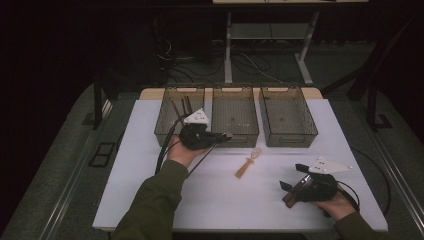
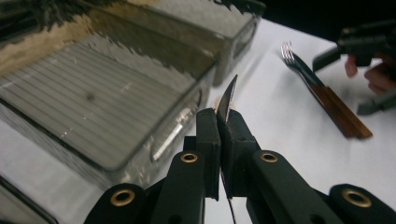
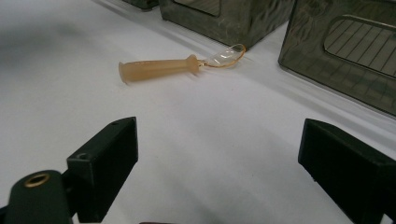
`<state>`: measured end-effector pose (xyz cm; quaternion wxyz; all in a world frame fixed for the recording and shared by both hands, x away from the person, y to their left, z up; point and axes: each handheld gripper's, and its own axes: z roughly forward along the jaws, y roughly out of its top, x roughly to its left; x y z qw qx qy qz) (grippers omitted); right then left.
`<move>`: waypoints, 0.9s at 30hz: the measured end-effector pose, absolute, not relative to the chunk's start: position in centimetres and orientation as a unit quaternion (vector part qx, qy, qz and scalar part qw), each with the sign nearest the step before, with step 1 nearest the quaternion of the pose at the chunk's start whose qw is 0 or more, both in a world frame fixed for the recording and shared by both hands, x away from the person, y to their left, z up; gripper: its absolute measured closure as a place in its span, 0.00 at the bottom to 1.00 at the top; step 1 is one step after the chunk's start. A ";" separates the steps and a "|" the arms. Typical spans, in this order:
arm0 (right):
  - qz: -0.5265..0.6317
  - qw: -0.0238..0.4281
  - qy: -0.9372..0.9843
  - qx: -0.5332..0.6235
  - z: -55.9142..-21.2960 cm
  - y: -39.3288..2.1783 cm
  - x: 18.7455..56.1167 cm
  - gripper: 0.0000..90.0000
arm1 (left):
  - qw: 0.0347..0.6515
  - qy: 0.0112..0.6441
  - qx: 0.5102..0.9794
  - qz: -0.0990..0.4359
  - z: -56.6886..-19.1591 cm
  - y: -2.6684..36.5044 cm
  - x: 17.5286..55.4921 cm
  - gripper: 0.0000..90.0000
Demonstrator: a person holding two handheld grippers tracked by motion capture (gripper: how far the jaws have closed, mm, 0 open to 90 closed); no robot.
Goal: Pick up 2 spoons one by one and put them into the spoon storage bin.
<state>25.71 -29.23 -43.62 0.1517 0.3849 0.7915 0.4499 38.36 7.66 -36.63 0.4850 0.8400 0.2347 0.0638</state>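
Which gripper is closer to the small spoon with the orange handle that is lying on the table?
The left. The left gripper, shut on a knife, is just up and left of the spoon. The right gripper stands open farther off, down and right of it.

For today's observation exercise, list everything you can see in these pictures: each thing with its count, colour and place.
Bins: three, smoky clear, in a row at the table's far edge; left one holds dark utensils.
Knife: one, metal blade, clamped in the left gripper.
Spoon: one, amber handle, clear bowl, mid-table.
Forks: apparently two stacked, brown handles, beside the right gripper.
Table: one, white.
Left gripper: black, shut on knife.
Right gripper: black, open.
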 end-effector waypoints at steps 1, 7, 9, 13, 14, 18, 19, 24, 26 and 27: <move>0.449 0.153 0.791 0.386 -43.6 -29.2 25.7 0.13 | 0.485 0.234 0.840 0.067 -36.4 7.5 38.7 0.97; 0.449 0.153 0.791 0.386 -43.7 -29.2 25.8 0.13 | 0.496 0.249 0.828 0.074 -35.5 6.9 40.5 0.97; 0.449 0.153 0.791 0.387 -43.7 -29.2 25.8 0.13 | 0.495 0.252 0.828 0.076 -35.3 6.7 41.1 0.97; 0.449 0.153 0.791 0.386 -43.7 -29.2 25.8 0.13 | 0.498 0.259 0.823 0.083 -34.8 6.1 42.6 0.97; 0.449 0.152 0.791 0.386 -43.7 -29.2 25.8 0.13 | 0.497 0.261 0.823 0.085 -34.7 5.9 42.9 0.97; 0.449 0.151 0.791 0.386 -43.7 -29.2 25.8 0.13 | 0.494 0.270 0.821 0.094 -34.3 5.4 44.2 0.97; 0.450 0.151 0.791 0.386 -43.7 -29.2 25.8 0.13 | 0.491 0.268 0.823 0.100 -34.2 5.4 44.6 0.97; 0.450 0.148 0.791 0.387 -43.6 -29.2 25.7 0.13 | 0.504 0.296 0.805 0.100 -34.0 5.3 46.3 0.97; 0.451 0.148 0.790 0.388 -43.6 -29.3 25.7 0.13 | 0.505 0.306 0.800 0.105 -33.8 5.2 47.1 0.97; 0.450 0.147 0.790 0.389 -43.7 -29.3 25.7 0.13 | 0.507 0.309 0.798 0.106 -33.7 5.2 47.4 0.97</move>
